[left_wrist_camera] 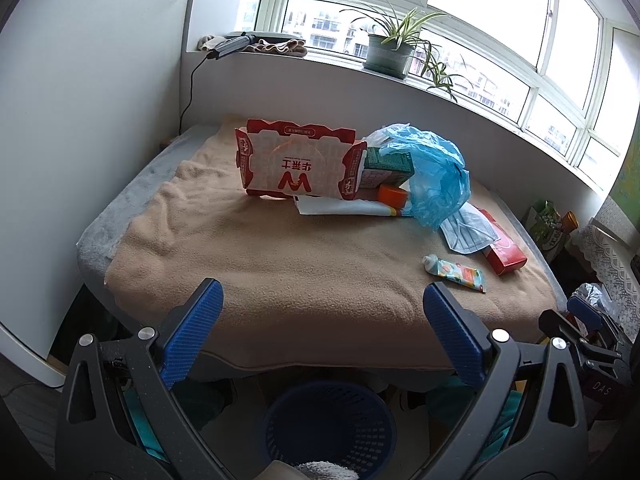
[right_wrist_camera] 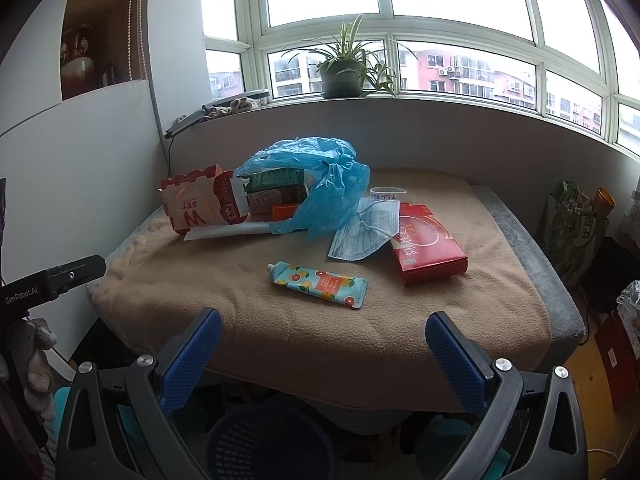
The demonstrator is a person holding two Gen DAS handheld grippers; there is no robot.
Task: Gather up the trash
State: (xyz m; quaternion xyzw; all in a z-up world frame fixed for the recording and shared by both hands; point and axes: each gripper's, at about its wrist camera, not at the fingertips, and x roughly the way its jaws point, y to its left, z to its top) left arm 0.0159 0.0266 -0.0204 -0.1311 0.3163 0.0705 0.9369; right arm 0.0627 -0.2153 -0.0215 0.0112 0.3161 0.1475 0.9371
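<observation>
On the blanket: trash clusters: food box (left_wrist_camera: 298, 166), blue bag (right_wrist_camera: 320, 184), face mask (right_wrist_camera: 362, 232), tube (right_wrist_camera: 318, 283), red box (right_wrist_camera: 426, 248).
Bin: blue basket (left_wrist_camera: 330, 424) below the near edge, seemingly.
Left gripper (left_wrist_camera: 322, 332): fingers apart, empty.
Right gripper (right_wrist_camera: 324, 350): fingers apart, empty.
Risk: bag snags neighbours; slim tube slips.

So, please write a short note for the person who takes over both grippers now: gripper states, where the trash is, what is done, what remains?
Left gripper: open, empty, short of the table.
Right gripper: open, empty.
Blue basket: on the floor below the table edge; something pale shows inside.
On the beige blanket: red-white paper box, blue plastic bag, face mask, red box, tube.
Done: nothing gripped yet.
Left: move every item into the basket; the tube lies nearest.
</observation>
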